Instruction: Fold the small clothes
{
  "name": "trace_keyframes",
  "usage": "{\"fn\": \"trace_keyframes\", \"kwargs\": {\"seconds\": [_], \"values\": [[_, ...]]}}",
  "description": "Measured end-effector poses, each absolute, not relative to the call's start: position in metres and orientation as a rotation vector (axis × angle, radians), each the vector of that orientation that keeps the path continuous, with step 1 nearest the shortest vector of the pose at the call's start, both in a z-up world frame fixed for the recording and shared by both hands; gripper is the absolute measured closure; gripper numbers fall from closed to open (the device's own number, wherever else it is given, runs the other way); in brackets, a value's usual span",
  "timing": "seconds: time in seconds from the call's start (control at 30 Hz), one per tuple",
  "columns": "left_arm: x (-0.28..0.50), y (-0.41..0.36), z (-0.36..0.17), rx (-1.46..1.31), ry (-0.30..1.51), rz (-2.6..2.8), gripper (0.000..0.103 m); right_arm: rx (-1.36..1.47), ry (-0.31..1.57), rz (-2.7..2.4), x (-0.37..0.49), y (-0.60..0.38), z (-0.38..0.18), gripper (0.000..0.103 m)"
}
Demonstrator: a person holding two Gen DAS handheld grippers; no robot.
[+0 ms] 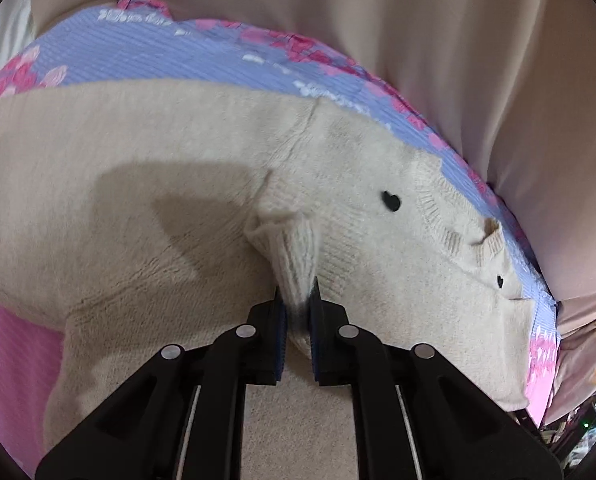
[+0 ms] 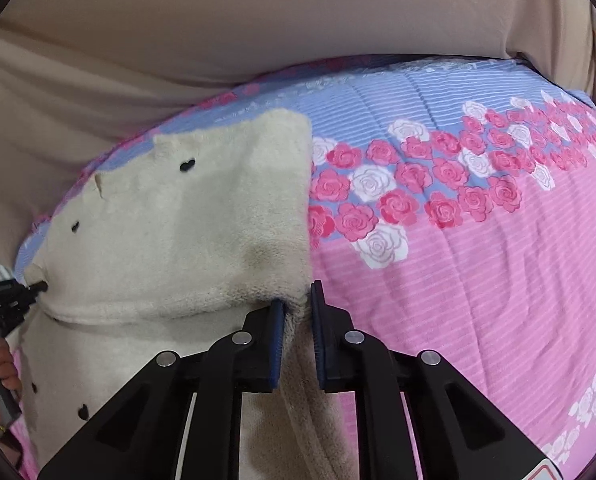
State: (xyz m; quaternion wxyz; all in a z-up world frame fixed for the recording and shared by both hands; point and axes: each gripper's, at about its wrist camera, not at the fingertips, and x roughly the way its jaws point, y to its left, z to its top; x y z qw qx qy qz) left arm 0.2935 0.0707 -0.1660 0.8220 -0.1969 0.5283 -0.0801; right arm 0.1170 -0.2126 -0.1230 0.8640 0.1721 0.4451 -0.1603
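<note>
We see the left tongs (image 1: 297,296) as two black moulded arms, each with a pair of round silver rivet heads and a slim pale rod running along its inner side. Their fingers (image 1: 277,340) carry dark blue ribbed pads. The right tongs (image 2: 298,300) are built the same: black angular arms, silver rivets, blue pads; a red-edged label shows at the near right corner. At the far left edge, a hand (image 2: 2,364) grips a grey handle.
</note>
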Motion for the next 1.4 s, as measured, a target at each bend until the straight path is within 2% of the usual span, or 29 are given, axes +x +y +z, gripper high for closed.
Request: {"fn": "trace_keyframes", "kwargs": {"seconds": [0.03, 0.13, 0.27, 0.37, 0.47, 0.53, 0.57, 0.6, 0.63, 0.67, 0.7, 0.73, 0.83, 1.0, 1.1, 1.17, 1.3, 1.37, 1.4], "values": [[0.293, 0.071, -0.165, -0.420, 1.126, -0.173, 0.093, 0.349, 0.992, -0.337, 0.122, -0.213, -0.134, 0.091], [0.291, 0.078, -0.163, -0.429, 1.135, -0.178, 0.092, 0.359, 0.989, -0.354, 0.117, -0.214, -0.124, 0.088], [0.288, 0.087, -0.166, -0.456, 1.139, -0.185, 0.092, 0.360, 0.863, -0.329, 0.103, -0.197, -0.080, 0.087], [0.287, 0.086, -0.166, -0.446, 1.130, -0.182, 0.091, 0.313, 0.844, -0.257, 0.129, -0.181, -0.067, 0.088], [0.285, 0.085, -0.166, -0.452, 1.125, -0.172, 0.091, 0.289, 0.956, -0.271, 0.171, -0.190, -0.099, 0.089], [0.282, 0.088, -0.165, -0.472, 1.129, -0.174, 0.088, 0.275, 1.072, -0.308, 0.187, -0.198, -0.134, 0.098], [0.279, 0.092, -0.163, -0.482, 1.136, -0.179, 0.087, 0.259, 1.017, -0.292, 0.184, -0.196, -0.129, 0.097], [0.275, 0.098, -0.159, -0.493, 1.139, -0.182, 0.079, 0.249, 1.024, -0.295, 0.181, -0.194, -0.123, 0.097], [0.270, 0.107, -0.156, -0.514, 1.131, -0.181, 0.066, 0.253, 1.008, -0.297, 0.176, -0.190, -0.114, 0.092], [0.263, 0.118, -0.152, -0.547, 1.111, -0.173, 0.060, 0.266, 0.971, -0.291, 0.167, -0.186, -0.101, 0.091], [0.255, 0.134, -0.149, -0.585, 1.088, -0.153, 0.048, 0.273, 0.942, -0.282, 0.157, -0.180, -0.090, 0.091], [0.244, 0.157, -0.147, -0.646, 1.058, -0.117, 0.041, 0.280, 0.926, -0.273, 0.147, -0.175, -0.082, 0.089], [0.222, 0.225, -0.151, -0.802, 1.018, 0.000, 0.037, 0.283, 0.943, -0.234, 0.125, -0.156, -0.077, 0.088], [0.205, 0.333, -0.156, -0.897, 0.939, 0.262, 0.037, 0.253, 1.014, -0.203, 0.095, -0.119, -0.092, 0.086], [0.205, 0.394, -0.155, -0.930, 0.859, 0.420, 0.036, 0.278, 1.051, -0.189, 0.083, -0.104, -0.104, 0.082], [0.209, 0.420, -0.159, -0.929, 0.842, 0.507, 0.033, 0.294, 1.077, -0.179, 0.082, -0.094, -0.111, 0.081], [0.220, 0.449, -0.166, -0.958, 0.818, 0.574, 0.034, 0.272, 1.102, -0.151, 0.083, -0.068, -0.114, 0.079], [0.232, 0.448, -0.163, -0.925, 0.812, 0.548, 0.049, 0.250, 1.107, -0.141, 0.084, -0.057, -0.114, 0.071], [0.239, 0.445, -0.160, -0.893, 0.823, 0.520, 0.068, 0.238, 1.104, -0.137, 0.084, -0.052, -0.113, 0.070]]}}
